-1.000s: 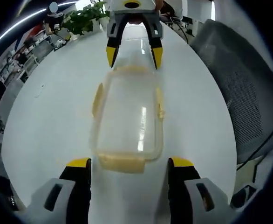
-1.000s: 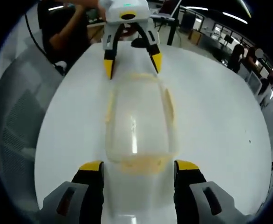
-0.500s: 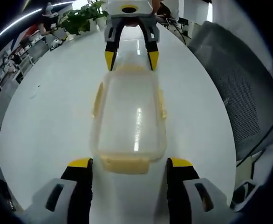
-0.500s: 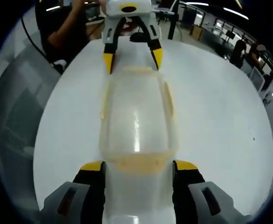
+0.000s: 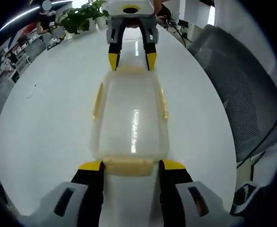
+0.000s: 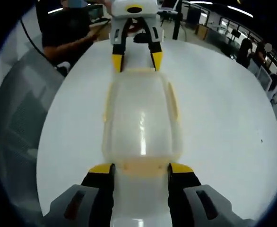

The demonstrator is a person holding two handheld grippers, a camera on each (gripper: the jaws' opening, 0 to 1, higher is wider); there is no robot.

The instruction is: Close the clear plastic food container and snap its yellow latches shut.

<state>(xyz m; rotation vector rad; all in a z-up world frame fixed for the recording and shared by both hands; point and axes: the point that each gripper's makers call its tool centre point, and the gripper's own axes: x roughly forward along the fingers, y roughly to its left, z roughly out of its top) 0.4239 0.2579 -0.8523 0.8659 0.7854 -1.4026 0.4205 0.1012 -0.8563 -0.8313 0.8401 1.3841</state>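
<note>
Two grippers face each other across one clear container [image 5: 130, 118] lying lengthwise mid-table [image 5: 44, 118].

Left gripper [image 5: 130, 165]: jaws parted, tips flanking the near end latch [image 5: 128, 166]; contact cannot be told.

Container: lid [image 6: 139, 118] seated on the box, so closing looks done. Side latches [image 5: 98, 100] appear splayed outward, likely unsnapped. End latches hard to read through clear plastic and glare.

Right gripper [image 6: 141, 168]: jaws parted, tips bracketing the opposite end latch [image 6: 142, 166]; touching or just beside, uncertain.

Remaining, by judgement: all four latches to press home, ends first.

Obscured: container corners blur into white table. Chair [image 5: 242, 94] at the right is cut off by the edge; a seated person [image 6: 65, 33] is partly visible.
</note>
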